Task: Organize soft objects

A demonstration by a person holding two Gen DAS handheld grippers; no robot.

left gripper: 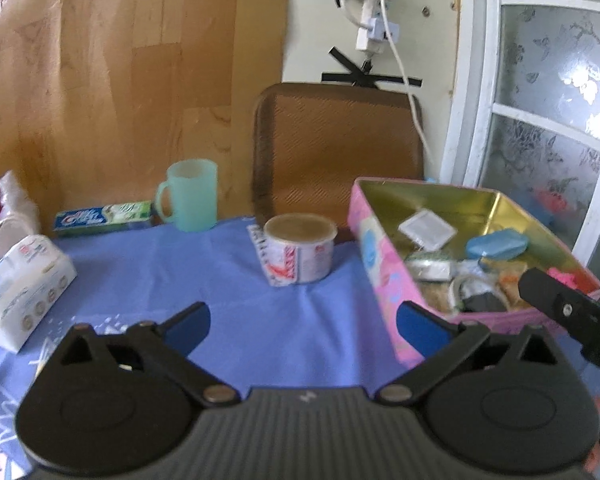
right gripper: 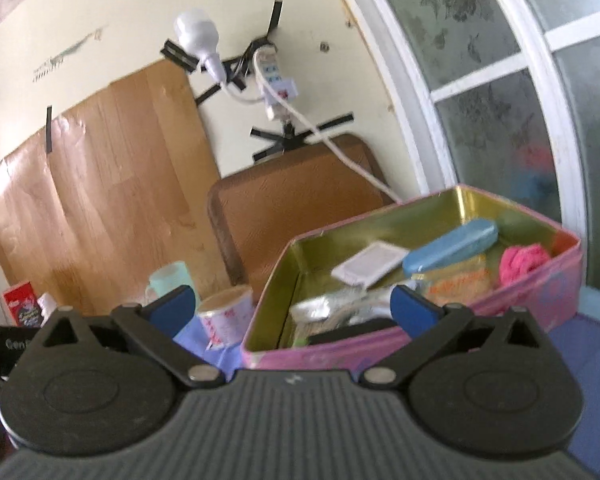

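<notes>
the left hand-held gripper [left gripper: 302, 326] stands spread wide with nothing between its blue pads, above the blue cloth-covered tabletop [left gripper: 228, 296]. the right hand-held gripper [right gripper: 292, 310] is just as wide and empty, its right blue pad in front of the near wall of the pink rectangular tin box [right gripper: 540, 300].

in the left wrist view, from left to right: a white soft tissue pack [left gripper: 24, 284] at the left edge, a green and blue toothpaste carton [left gripper: 104, 218], a pale green plastic mug [left gripper: 190, 194], a round paper-labelled tub [left gripper: 300, 248] at centre, then the tin at right holding a blue oval case [left gripper: 498, 243] and a pink fluffy cloth [right gripper: 522, 262]. a brown tray [left gripper: 336, 144] leans on the cream wall behind.
</notes>
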